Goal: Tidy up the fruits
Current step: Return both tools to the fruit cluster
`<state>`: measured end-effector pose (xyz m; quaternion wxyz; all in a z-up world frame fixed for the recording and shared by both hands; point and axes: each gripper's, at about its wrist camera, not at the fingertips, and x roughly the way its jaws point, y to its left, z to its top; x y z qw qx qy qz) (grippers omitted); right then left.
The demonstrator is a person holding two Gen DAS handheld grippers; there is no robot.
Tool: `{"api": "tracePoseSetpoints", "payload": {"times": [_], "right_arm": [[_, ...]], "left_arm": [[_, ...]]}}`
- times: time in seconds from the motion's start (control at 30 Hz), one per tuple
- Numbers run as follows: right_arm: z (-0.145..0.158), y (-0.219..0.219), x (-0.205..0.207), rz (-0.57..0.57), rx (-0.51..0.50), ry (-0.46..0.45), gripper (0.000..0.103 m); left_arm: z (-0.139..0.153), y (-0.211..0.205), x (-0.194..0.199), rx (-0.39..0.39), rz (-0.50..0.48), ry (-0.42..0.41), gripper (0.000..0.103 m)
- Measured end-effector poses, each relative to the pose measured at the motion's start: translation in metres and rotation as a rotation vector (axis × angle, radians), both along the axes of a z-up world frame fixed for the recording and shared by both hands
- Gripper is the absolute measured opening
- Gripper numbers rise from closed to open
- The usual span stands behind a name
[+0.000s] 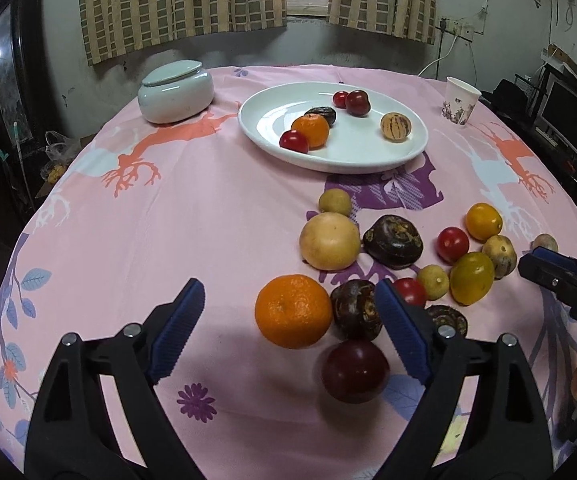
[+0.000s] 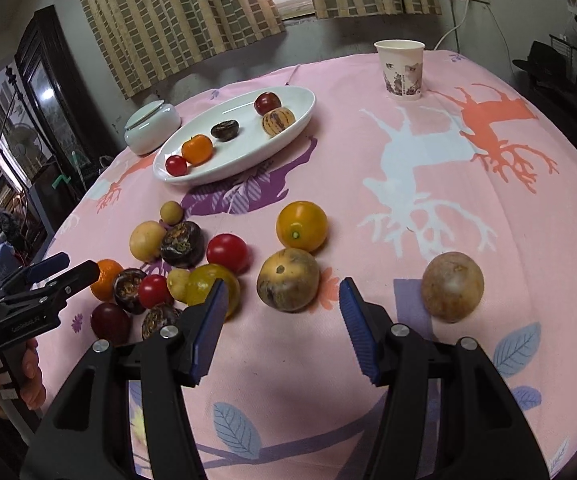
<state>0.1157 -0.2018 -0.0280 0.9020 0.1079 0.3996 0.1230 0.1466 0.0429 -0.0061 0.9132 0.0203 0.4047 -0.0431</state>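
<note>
White oval plate [image 1: 368, 162] at far centre, bearing six fruits. Loose fruits lie nearer, right of centre: orange [image 1: 293, 317] just ahead of the wide-open, empty left gripper [image 1: 290, 338]; spotted brown fruit [image 2: 288, 280] just beyond the open, empty right gripper [image 2: 282, 330].

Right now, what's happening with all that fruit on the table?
A person is sorting fruit with two hand-held grippers. The white oval plate already holds some fruit. Most fruit lies loose on the pink tablecloth. The left gripper, open, hovers by the orange. The right gripper, open and empty, faces a brown-spotted yellow fruit.
</note>
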Motion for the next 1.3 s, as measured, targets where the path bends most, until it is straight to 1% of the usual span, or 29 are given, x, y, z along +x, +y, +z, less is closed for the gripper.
{"api": "tracePoseSetpoints", "payload": {"times": [0.17,0.3,0.37,0.4,0.5,0.57,0.67,0.77,0.87,0.9,0.97,1.07,1.1,1.17,1.2,1.27,1.3], "right_arm": [[0.006,0.003,-0.005,0.023,0.001,-0.025,0.058],[0.011,0.005,-0.008,0.027,-0.021,-0.038,0.058],[0.012,0.004,-0.009,0.020,-0.027,-0.036,0.060],[0.012,0.003,-0.009,0.013,-0.027,-0.030,0.068],[0.006,0.006,-0.008,0.020,-0.005,0.007,0.068],[0.004,0.011,-0.009,0.037,-0.007,0.020,0.068],[0.003,0.016,-0.010,0.049,-0.022,0.016,0.068],[0.002,0.016,-0.010,0.043,-0.017,0.020,0.068],[0.002,0.015,-0.010,0.039,-0.010,0.026,0.068],[0.001,0.015,-0.010,0.041,-0.010,0.027,0.068],[0.001,0.016,-0.009,0.045,-0.011,0.028,0.068],[0.001,0.016,-0.009,0.046,-0.012,0.028,0.068],[0.001,0.016,-0.009,0.045,-0.012,0.026,0.068],[0.002,0.016,-0.010,0.047,-0.011,0.025,0.068],[0.002,0.016,-0.010,0.048,-0.011,0.024,0.068],[0.002,0.017,-0.009,0.051,-0.013,0.024,0.068],[0.001,0.017,-0.009,0.052,-0.014,0.025,0.068]], "left_arm": [[-0.011,0.016,0.004,-0.058,0.011,0.008,0.088],[-0.016,0.021,0.004,-0.088,0.010,0.026,0.088],[-0.017,0.020,0.005,-0.103,-0.001,0.038,0.088],[-0.018,0.019,0.004,-0.105,-0.008,0.043,0.088],[-0.023,0.013,0.005,-0.097,-0.031,0.070,0.089],[-0.026,0.012,0.005,-0.088,-0.028,0.079,0.093],[-0.025,0.014,0.004,-0.084,-0.018,0.096,0.095],[-0.021,0.020,0.003,-0.070,-0.010,0.124,0.097],[-0.019,0.032,0.004,-0.043,0.026,0.140,0.097],[-0.021,0.037,0.005,-0.037,0.051,0.144,0.099],[-0.024,0.045,0.008,-0.095,0.062,0.165,0.100],[-0.024,0.041,0.007,-0.102,0.032,0.186,0.098],[-0.023,0.038,0.005,-0.124,0.008,0.188,0.098],[-0.018,0.032,0.000,-0.151,-0.031,0.173,0.098],[-0.015,0.028,-0.002,-0.152,-0.053,0.161,0.098],[-0.011,0.020,-0.006,-0.124,-0.076,0.131,0.098],[-0.011,0.018,-0.007,-0.107,-0.073,0.119,0.098]]}}
